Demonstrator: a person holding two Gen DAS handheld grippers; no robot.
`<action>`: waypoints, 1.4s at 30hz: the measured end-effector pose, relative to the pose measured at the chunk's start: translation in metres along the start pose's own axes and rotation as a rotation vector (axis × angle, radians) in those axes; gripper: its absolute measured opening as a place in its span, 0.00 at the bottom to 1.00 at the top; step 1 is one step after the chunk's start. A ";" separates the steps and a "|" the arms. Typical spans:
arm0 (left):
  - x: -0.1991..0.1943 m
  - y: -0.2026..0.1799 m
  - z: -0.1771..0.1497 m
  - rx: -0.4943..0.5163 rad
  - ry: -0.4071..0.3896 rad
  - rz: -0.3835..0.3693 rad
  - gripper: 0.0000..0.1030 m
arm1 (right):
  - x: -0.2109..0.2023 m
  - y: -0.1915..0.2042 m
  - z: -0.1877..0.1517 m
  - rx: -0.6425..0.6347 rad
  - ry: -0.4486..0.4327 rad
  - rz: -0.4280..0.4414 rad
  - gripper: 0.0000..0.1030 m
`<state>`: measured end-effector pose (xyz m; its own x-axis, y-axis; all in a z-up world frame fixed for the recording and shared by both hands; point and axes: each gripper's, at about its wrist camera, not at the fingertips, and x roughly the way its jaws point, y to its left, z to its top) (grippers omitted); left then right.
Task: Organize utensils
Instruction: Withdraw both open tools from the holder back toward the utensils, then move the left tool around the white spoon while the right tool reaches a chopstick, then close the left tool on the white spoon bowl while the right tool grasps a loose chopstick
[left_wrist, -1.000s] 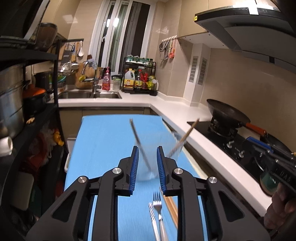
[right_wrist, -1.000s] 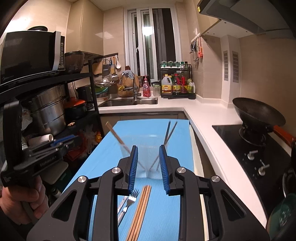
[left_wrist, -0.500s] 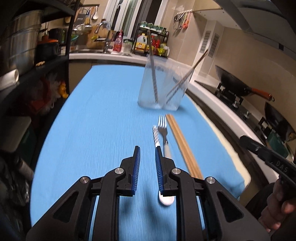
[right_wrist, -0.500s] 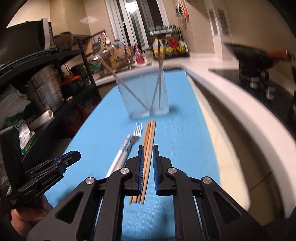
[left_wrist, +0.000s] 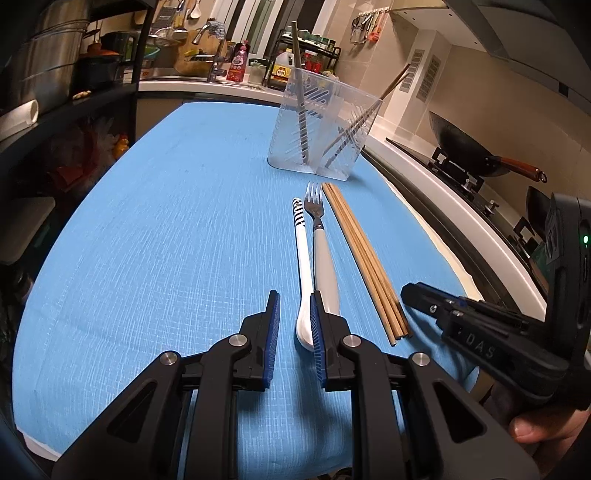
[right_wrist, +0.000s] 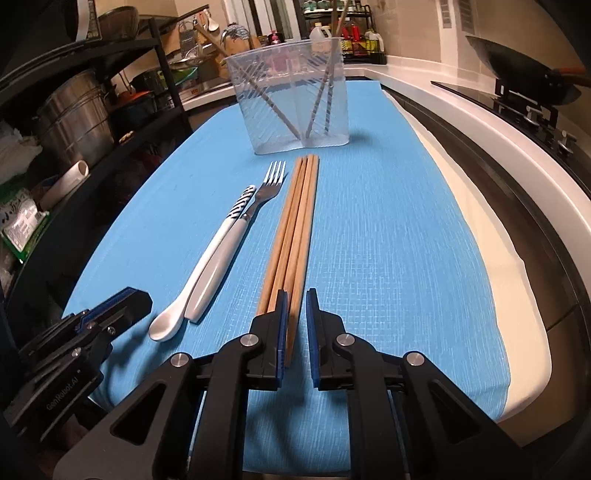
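While blue cloth lies flat in kitchen, left tongs, right tongs both released.

Dim warm indoor light, strong fisheye bending, dark vignetted corners, mostly sharp.

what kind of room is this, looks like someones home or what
Most likely a home kitchen. A black wok with an orange handle sits on a gas hob, a sink tap stands at the far counter beside a rack of sauce bottles, and steel pots fill a black shelf.
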<state>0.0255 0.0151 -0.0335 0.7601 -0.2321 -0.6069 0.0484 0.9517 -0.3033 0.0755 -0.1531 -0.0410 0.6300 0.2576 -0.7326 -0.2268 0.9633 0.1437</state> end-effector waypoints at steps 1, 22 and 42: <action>0.000 0.000 0.000 -0.004 -0.002 -0.004 0.16 | 0.003 0.001 -0.001 -0.005 0.010 -0.010 0.11; 0.022 -0.033 -0.015 0.138 0.041 0.058 0.18 | 0.001 -0.012 -0.004 -0.021 0.030 -0.173 0.05; 0.015 -0.014 -0.007 0.143 -0.040 0.258 0.11 | 0.002 -0.008 -0.005 -0.006 0.023 -0.145 0.05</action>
<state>0.0318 -0.0030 -0.0434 0.7842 0.0267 -0.6199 -0.0609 0.9976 -0.0342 0.0742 -0.1605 -0.0469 0.6395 0.1137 -0.7603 -0.1387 0.9898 0.0313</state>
